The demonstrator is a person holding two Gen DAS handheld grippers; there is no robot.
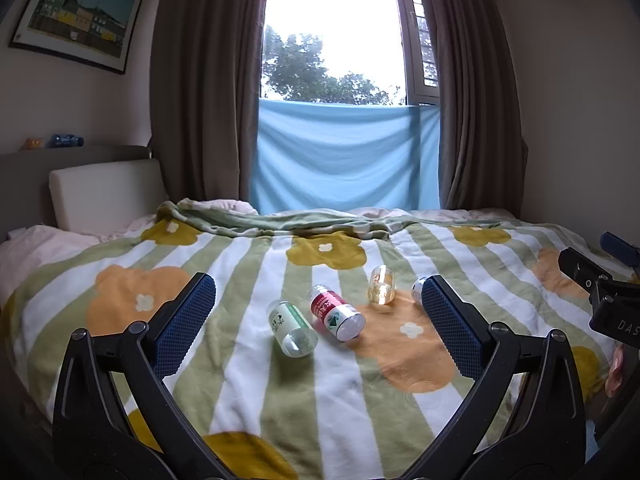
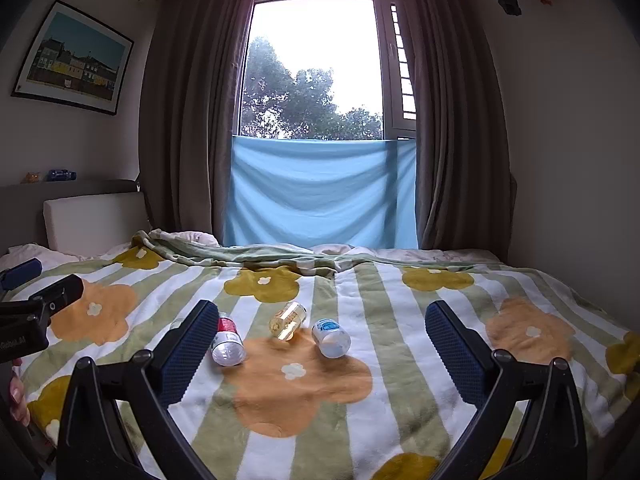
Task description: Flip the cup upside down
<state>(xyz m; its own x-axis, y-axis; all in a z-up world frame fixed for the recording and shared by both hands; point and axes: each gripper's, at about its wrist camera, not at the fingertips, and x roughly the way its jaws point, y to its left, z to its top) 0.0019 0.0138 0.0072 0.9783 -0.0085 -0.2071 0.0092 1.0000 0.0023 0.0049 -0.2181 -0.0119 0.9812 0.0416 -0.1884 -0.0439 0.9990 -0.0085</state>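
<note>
Currently | left tongs (image 1: 318, 300) and right tongs (image 2: 322, 326) both wide open, empty | four small glass cups on their sides mid-bed (image 2: 400, 400); amber cup (image 2: 287, 320) farthest | likely light, rigid, slippery, fragile; grip across the wall mid-body

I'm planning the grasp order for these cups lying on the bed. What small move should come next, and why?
Probably ease the left gripper forward and down toward the green-label cup. Both grippers are open and hold nothing; all four cups lie on their sides on the blanket, and this one lies nearest, roughly between the left fingers, beside the red-label cup.
</note>
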